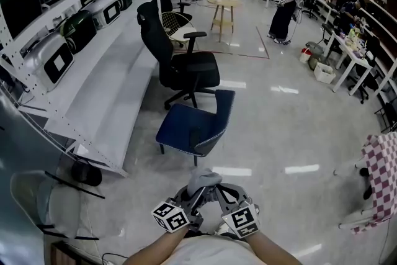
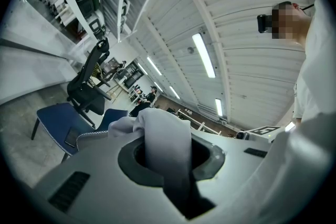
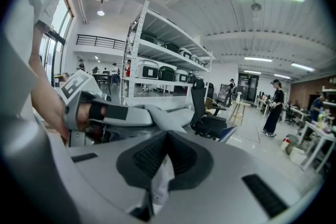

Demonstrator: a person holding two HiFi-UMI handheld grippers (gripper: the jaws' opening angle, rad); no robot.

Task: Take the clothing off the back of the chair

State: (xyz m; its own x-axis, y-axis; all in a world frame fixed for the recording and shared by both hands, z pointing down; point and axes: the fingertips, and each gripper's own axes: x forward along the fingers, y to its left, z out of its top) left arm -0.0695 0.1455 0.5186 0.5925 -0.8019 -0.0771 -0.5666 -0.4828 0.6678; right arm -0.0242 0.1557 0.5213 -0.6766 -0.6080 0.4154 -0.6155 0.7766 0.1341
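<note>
Pinching the grey garment (image 1: 203,180) with left gripper (image 1: 196,200) and right gripper (image 1: 219,195), fingers narrow and clamped on its folds; holding it bunched near the body, clear of the blue chair (image 1: 192,124) ahead.

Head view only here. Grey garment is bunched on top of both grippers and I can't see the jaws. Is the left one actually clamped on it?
Observer: Yes. In the left gripper view, the left gripper has its jaws pinched on a fold of the grey garment, which stands up between them.
Operator: And the right?
Observer: In its own view, the right gripper is also shut on the cloth, with a thin pale fold caught between the jaws.
</note>
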